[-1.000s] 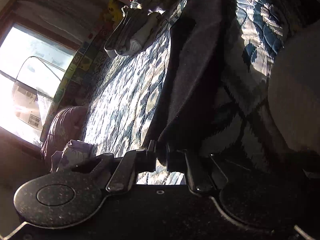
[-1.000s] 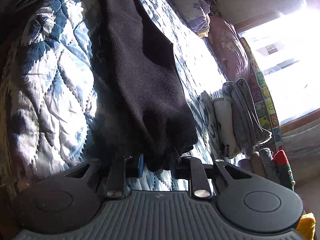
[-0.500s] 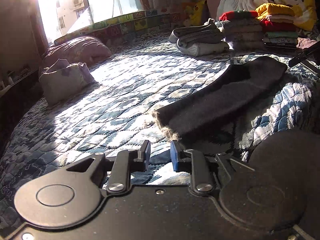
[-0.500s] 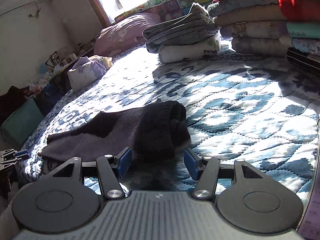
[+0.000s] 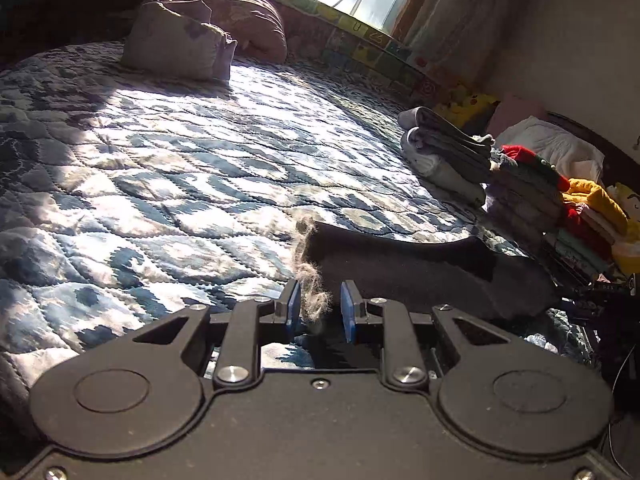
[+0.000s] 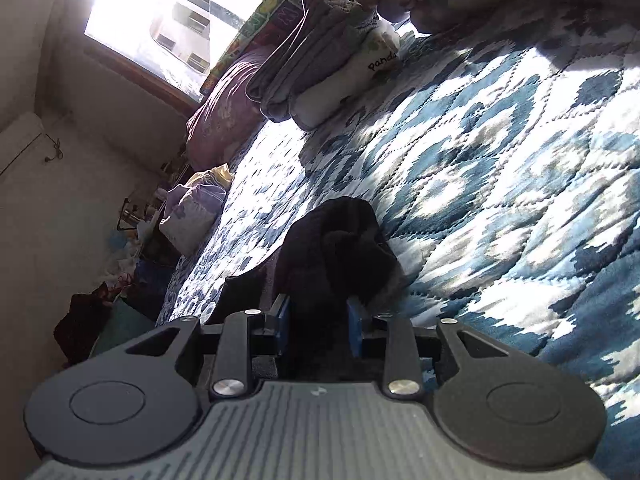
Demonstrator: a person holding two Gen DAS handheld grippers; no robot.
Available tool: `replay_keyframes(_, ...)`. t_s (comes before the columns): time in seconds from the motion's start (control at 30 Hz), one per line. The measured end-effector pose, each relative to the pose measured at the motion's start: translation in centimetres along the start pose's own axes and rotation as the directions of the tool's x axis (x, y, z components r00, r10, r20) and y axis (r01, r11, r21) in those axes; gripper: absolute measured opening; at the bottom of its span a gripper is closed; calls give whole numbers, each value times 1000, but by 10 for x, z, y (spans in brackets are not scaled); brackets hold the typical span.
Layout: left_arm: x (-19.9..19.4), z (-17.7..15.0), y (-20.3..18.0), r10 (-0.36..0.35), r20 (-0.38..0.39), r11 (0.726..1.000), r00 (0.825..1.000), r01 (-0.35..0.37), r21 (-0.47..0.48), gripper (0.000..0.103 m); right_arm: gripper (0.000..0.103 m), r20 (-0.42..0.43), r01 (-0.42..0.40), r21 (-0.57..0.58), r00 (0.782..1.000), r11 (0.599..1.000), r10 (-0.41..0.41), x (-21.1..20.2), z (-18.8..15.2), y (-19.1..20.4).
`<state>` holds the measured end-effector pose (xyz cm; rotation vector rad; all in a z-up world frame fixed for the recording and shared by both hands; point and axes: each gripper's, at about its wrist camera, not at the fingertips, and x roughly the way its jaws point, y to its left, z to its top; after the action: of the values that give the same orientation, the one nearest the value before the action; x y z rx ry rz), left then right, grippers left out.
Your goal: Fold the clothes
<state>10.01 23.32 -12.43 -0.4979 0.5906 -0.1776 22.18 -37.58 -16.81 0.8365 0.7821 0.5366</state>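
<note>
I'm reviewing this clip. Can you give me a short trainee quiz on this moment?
1. True or false: nothing lies between the pads of the right tool.
2. What sits between the open pads of the left tool?
A) the frayed end of the dark garment
B) a yellow sweater
C) a pillow
3. Fill in: the white folded item on the quilt carries the printed word ____.

Key: 1 false, dark cloth fills the gap; 2 A; 3 panda.
</note>
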Motion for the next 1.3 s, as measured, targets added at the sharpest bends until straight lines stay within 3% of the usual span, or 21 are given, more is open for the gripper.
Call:
replay_keyframes(0.03,0,2,5,-12,-3,998,1000,12,-55,21,42,1,-9,13,1000,1000,9,1,1,-1)
replay_keyframes(0.13,4,8,16,-53,-24,979,998,47,-199,21,41,12,-4,11,1000,1000,4,4,4,2)
replay_keyframes(0.2,11,10,21,-77,-55,959,996,59,-278,21,29,14,-1,19,1000,1000,1,7,6,3)
replay_keyframes(0.33,21,5,26,-125,-96,898,987,71,-435,21,26,18,6,15,1000,1000,-6,10,10,8)
replay_keyframes(0.63,32,6,22,-100,-147,842,984,5,-540,21,24,45,-4,20,999,1000,3,9,21,14)
replay_keyframes(0.8,22,-3,29,-80,-131,779,988,-20,-627,21,24,53,-6,36,999,999,4,9,21,12)
replay_keyframes(0.87,12,-14,31,-111,-109,737,988,8,-676,21,24,55,-6,41,998,999,4,10,20,12)
replay_keyframes(0.93,7,-21,28,-144,-87,718,986,44,-694,21,24,54,-15,41,998,999,12,10,19,11)
replay_keyframes(1.0,11,-23,25,-160,-68,707,985,66,-704,21,24,55,-16,46,998,999,14,11,19,11)
replay_keyframes(1.17,26,-19,21,-87,-59,717,994,21,-697,21,24,60,-12,45,998,999,9,12,21,13)
replay_keyframes(1.2,26,-18,19,-56,-55,728,997,3,-685,16,24,61,-11,43,998,999,8,12,21,14)
replay_keyframes(1.23,25,-17,16,-34,-55,742,998,-12,-670,1,24,62,-9,40,998,999,7,12,22,15)
replay_keyframes(1.3,22,-15,8,-3,-52,764,999,-31,-644,1,24,67,-12,42,998,999,9,11,26,14)
